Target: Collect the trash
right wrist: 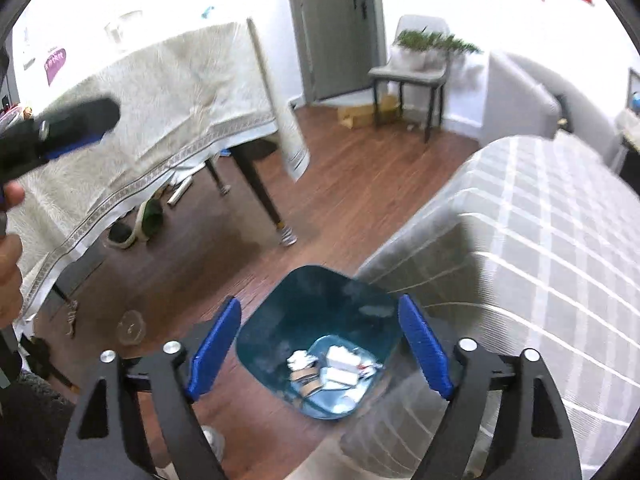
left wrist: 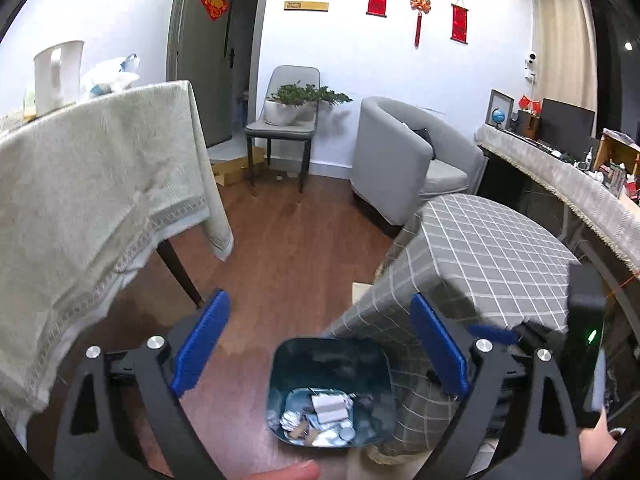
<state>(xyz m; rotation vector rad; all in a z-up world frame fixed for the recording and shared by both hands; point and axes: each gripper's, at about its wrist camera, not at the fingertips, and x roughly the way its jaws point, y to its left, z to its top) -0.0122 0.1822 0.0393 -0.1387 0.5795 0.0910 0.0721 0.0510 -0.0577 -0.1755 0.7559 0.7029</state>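
A blue trash bin (left wrist: 332, 360) stands on the wooden floor beside a checked-cloth table. Its bottom holds crumpled paper, white wrappers and cardboard scraps (left wrist: 320, 420). My left gripper (left wrist: 318, 308) hovers above the bin, open, with nothing between its blue pads. My right gripper (right wrist: 320, 308) is also above the bin (right wrist: 320, 296) and open and empty; the trash (right wrist: 336, 364) lies below it. The left gripper's black body (right wrist: 76, 124) shows at the left edge of the right wrist view. Part of the right gripper (left wrist: 492, 334) shows at the right of the left wrist view.
A table with a cream tablecloth (left wrist: 100, 184) overhangs on the left, its dark leg (left wrist: 180, 272) near the bin. The grey checked table (left wrist: 492, 248) is on the right. Shoes (right wrist: 140, 224) and a clear round lid (right wrist: 130, 328) lie on the floor. A chair with a plant (left wrist: 288, 120) and an armchair (left wrist: 408, 160) stand behind.
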